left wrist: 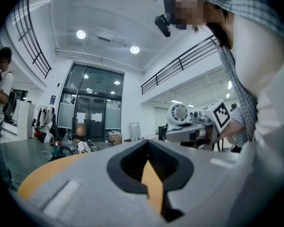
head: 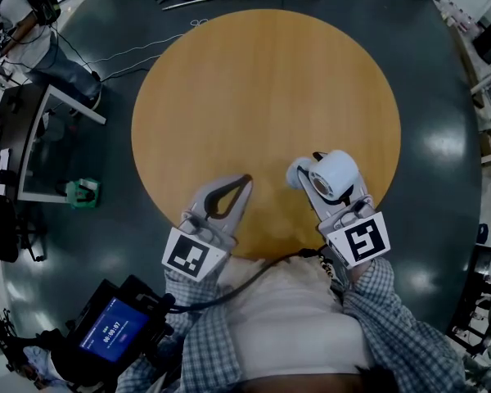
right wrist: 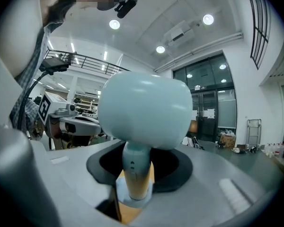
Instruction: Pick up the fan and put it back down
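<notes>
A small pale-blue fan point(head: 334, 174) with a round head, a thin stem and a disc base stands upright in my right gripper point(head: 309, 170), near the front right of the round wooden table point(head: 262, 88). In the right gripper view the fan point(right wrist: 146, 112) fills the middle. Its stem sits in the oval cut-out between the jaws, which are shut on it. I cannot tell whether its base touches the table. My left gripper point(head: 245, 180) rests level to the left, shut and holding nothing. From the left gripper point(left wrist: 147, 144), the fan point(left wrist: 180, 113) shows atop the right gripper point(left wrist: 189, 131).
Dark floor surrounds the table. A desk frame point(head: 33, 137) and a green object point(head: 82, 193) stand at the left, with cables beyond. A device with a blue screen point(head: 114, 330) hangs at the person's waist. A person point(left wrist: 0, 93) stands far left.
</notes>
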